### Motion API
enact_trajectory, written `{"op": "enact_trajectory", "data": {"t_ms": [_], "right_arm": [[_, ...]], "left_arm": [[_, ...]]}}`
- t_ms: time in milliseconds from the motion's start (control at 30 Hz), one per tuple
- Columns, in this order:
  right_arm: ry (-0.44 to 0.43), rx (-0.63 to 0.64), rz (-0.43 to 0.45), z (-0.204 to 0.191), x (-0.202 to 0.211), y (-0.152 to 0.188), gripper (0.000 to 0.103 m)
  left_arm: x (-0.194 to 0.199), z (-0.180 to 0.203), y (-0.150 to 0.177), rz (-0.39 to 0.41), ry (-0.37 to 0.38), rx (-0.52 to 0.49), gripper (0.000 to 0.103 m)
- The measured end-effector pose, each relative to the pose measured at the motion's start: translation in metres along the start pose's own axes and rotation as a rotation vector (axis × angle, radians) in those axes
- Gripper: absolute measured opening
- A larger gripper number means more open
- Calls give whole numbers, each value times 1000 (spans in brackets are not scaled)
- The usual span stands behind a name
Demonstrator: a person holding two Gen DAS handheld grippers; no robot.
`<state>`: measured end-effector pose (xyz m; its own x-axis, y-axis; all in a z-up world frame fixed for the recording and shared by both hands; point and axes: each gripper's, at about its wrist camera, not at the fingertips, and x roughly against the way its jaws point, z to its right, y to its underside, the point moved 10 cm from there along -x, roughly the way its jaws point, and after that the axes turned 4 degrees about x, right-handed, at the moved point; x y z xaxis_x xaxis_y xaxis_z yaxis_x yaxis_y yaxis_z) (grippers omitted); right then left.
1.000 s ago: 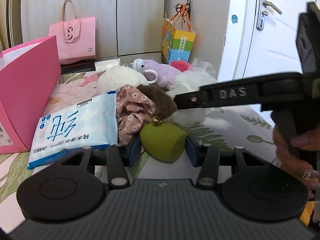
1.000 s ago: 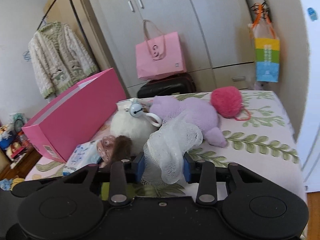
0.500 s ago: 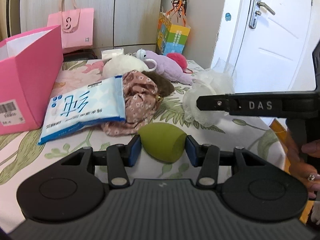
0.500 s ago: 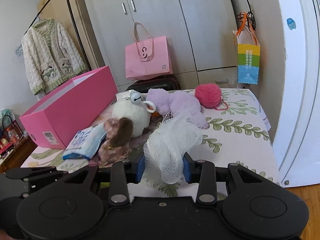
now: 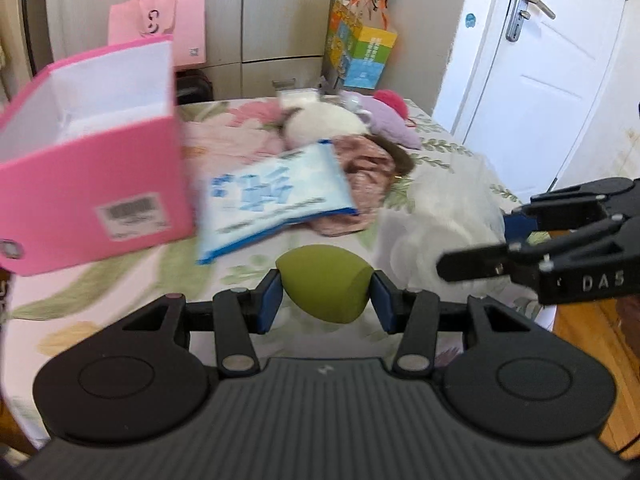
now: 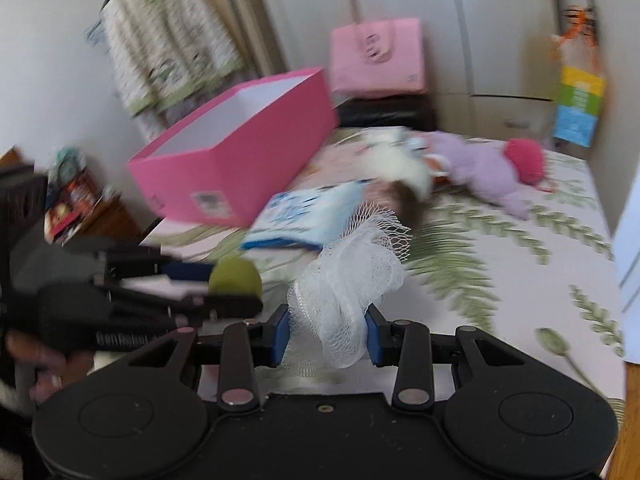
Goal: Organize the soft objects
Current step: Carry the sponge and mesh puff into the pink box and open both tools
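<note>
Left gripper [image 5: 325,295] clamping green makeup sponge [image 5: 325,285]; right gripper [image 6: 327,334] pinching white mesh bath pouf [image 6: 352,276]. Pink box [image 5: 92,196] blurring, its left edge cut off.

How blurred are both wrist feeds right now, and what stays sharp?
Left wrist view: pink box and wipes pack smeared by motion; left gripper and green sponge crisp. Right wrist view: background streaked, fisheye-bent; right gripper and mesh puff sharp.

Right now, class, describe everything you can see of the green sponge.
The green sponge is olive, smooth and egg-shaped, with one end cut flat; it looks like soft foam. It is clamped between the blue pads of the left gripper, lifted above the leaf-print bedsheet, touching nothing else.
</note>
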<state>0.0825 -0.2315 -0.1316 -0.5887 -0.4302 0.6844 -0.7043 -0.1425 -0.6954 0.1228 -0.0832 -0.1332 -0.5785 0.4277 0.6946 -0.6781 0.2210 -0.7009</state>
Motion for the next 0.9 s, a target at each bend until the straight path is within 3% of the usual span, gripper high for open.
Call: {"op": "enact_trajectory", "data": {"t_ms": [333, 467, 633, 900], "right_arm": [[-226, 42, -76, -83, -23, -27, 43], [-251, 89, -65, -103, -31, -46, 43], [-204, 149, 40, -112, -37, -90, 43], [-261, 109, 88, -108, -59, -172, 44]], "left_arm": [[54, -64, 0, -63, 7, 23, 47], [69, -84, -15, -3, -33, 8, 47], [77, -103, -48, 71, -26, 21, 47], [75, -133, -119, 189, -74, -16, 47]]}}
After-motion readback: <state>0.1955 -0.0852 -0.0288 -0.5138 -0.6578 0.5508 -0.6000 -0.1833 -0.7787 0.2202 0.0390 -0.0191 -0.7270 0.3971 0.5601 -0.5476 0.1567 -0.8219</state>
